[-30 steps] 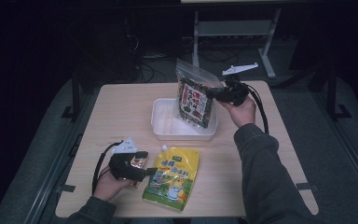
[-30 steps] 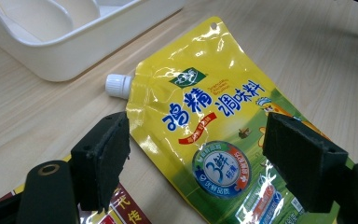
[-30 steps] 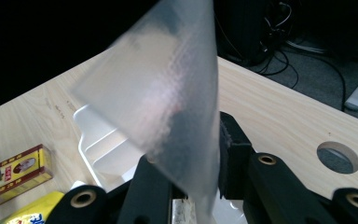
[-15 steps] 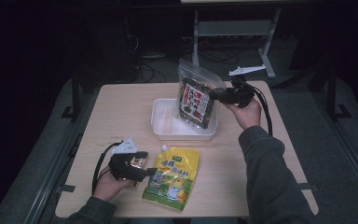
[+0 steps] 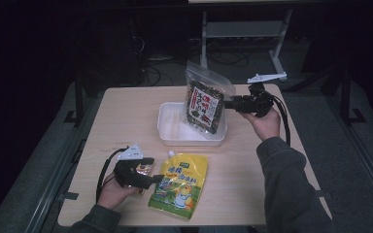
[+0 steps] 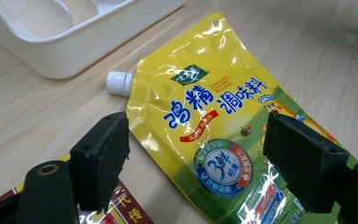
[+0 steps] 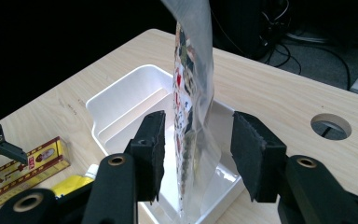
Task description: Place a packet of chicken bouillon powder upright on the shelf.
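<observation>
High view: the light wooden bench (image 5: 126, 111) has a white plastic tray (image 5: 172, 127) near its middle. A clear snack bag with a dark label (image 5: 205, 104) stands in the tray at its 3 o'clock end, tilted a bit. The right gripper (image 5: 229, 103) is at 3 o'clock from the bag, just beside it, held in the person's right hand (image 5: 264, 121). Its fingers have just been opening.

In the right gripper view, the snack bag (image 7: 193, 107) stands on edge between the two black fingers (image 7: 152, 149). There is a gap on each side, so the fingers are apart and do not press the bag. The bag's bottom sits in the tray (image 7: 126, 102).

At 7 o'clock on the bench, the left gripper (image 5: 156, 180) rests in the person's left hand (image 5: 111, 191). A yellow pouch with a white cap (image 5: 180, 184) lies flat at 3 o'clock from it. A small red and gold box (image 5: 143, 170) lies under the gripper.

In the left gripper view, the fingers (image 6: 101, 161) are wide apart, low over the yellow pouch (image 6: 219, 126). They hold nothing. The white cap (image 6: 120, 83) points toward the tray (image 6: 51, 46).
</observation>
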A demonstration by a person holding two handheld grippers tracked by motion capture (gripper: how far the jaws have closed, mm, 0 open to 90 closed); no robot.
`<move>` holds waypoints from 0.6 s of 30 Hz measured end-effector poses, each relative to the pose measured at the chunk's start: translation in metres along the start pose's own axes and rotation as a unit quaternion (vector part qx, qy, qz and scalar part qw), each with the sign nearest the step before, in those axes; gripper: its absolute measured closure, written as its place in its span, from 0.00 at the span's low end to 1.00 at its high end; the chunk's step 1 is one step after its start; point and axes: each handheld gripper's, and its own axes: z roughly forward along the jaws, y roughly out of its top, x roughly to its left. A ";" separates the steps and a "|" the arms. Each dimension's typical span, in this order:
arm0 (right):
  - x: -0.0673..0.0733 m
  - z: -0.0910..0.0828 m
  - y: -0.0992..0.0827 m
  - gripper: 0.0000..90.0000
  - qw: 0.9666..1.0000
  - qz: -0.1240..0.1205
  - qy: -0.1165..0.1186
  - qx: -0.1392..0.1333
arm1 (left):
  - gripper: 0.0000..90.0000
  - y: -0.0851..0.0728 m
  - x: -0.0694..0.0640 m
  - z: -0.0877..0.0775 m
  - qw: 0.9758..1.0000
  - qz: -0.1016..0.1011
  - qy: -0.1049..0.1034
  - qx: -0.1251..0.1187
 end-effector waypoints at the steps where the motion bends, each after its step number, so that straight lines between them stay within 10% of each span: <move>1: 0.000 -0.002 -0.003 0.59 1.000 0.002 0.002 0.001 | 0.24 0.000 0.000 0.000 1.000 0.001 0.000 0.001; 18: 0.004 -0.013 -0.024 0.55 1.000 0.015 0.015 0.010 | 0.24 0.000 0.000 0.000 1.000 0.001 0.003 0.003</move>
